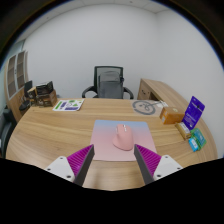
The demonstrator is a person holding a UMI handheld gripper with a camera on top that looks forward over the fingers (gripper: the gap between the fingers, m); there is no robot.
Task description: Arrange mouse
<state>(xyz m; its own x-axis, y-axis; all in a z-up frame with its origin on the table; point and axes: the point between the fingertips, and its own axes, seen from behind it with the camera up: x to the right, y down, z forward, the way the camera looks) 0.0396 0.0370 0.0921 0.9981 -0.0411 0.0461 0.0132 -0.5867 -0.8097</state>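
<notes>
A pink mouse [122, 138] lies on a pale pink and blue mouse mat [108, 131] in the middle of a wooden desk [50, 135]. My gripper [113, 158] hovers above the desk's near side, open, with nothing between its fingers. The purple pads [79, 161] stand wide apart. The mouse is just ahead of the fingers, slightly nearer the right one, apart from both.
A grey office chair [108, 81] stands behind the desk. At the left sit small boxes [38, 95] and a booklet [68, 105]. At the right are a coiled cable [146, 106], a box [172, 114], a purple package [192, 112] and a teal item [194, 139].
</notes>
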